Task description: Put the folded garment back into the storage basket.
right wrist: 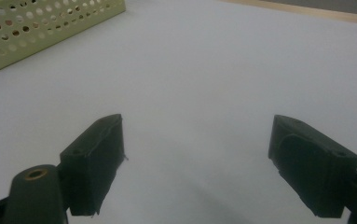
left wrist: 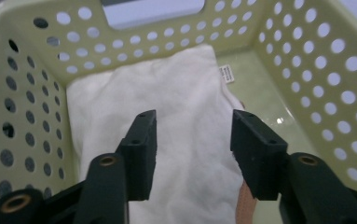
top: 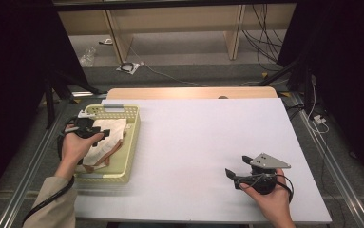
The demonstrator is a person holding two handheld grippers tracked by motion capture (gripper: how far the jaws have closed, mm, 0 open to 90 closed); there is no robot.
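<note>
The person's left gripper (left wrist: 192, 154) is hovering inside the pale yellow perforated plastic basket (left wrist: 306, 60), jaws parted with nothing pinched, directly above the folded white cloth (left wrist: 176, 107) lying on the basket floor, probably so the cloth settles flat. The right gripper (top: 239, 167) is resting wide open over the white table (top: 194, 137), well apart, apparently keeping clear.

White table (top: 198, 142), pale yellow perforated basket (top: 131, 142) at left edge
</note>
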